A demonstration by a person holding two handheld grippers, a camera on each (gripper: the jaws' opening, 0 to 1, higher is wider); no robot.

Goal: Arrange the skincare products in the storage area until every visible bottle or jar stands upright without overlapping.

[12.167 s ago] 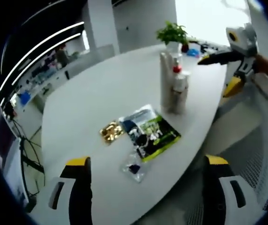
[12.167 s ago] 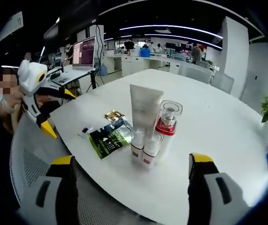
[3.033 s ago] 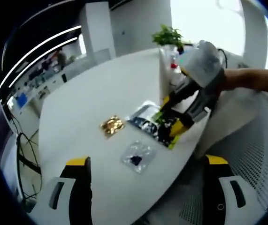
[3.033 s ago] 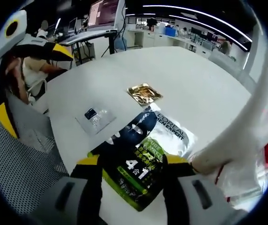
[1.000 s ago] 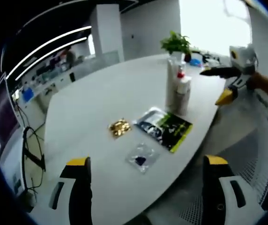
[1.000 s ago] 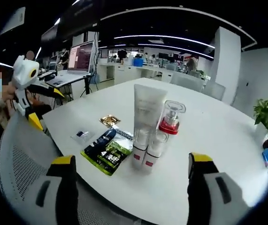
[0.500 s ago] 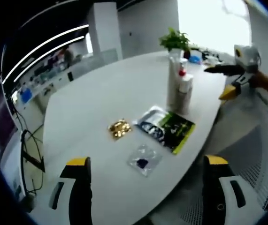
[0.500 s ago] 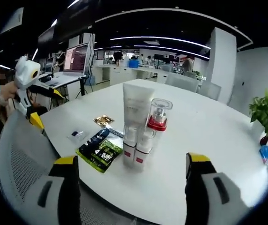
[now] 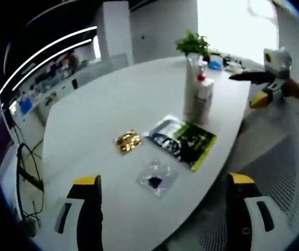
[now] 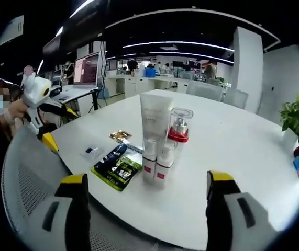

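Observation:
A tall white tube [image 10: 155, 116], a clear-capped bottle with a red collar [image 10: 179, 129] and two small white bottles [image 10: 156, 163] stand upright in a tight cluster [image 9: 197, 97] on the white table [image 9: 102, 104]. A green-and-black sachet [image 9: 183, 142] [image 10: 117, 167], a gold sachet [image 9: 127, 141] [image 10: 119, 136] and a small clear sachet [image 9: 157, 179] [image 10: 92, 152] lie flat, apart from each other. My left gripper [image 9: 164, 180] hangs open off the table's near edge. Open too, my right gripper [image 10: 147, 178] is held back from the bottles; it also shows at the right [image 9: 267, 78].
A potted plant [image 9: 192, 44] [image 10: 296, 117] stands at the table's far end, with small blue items [image 10: 298, 166] beside it. A mesh chair [image 10: 29, 193] sits by the table's edge. Desks with monitors [image 10: 86, 68] fill the room behind.
Three seconds ago my right gripper was down over the green sachet; it has since drawn back and stands wide open. The green sachet now lies apart from the clear one. Both views shifted slightly.

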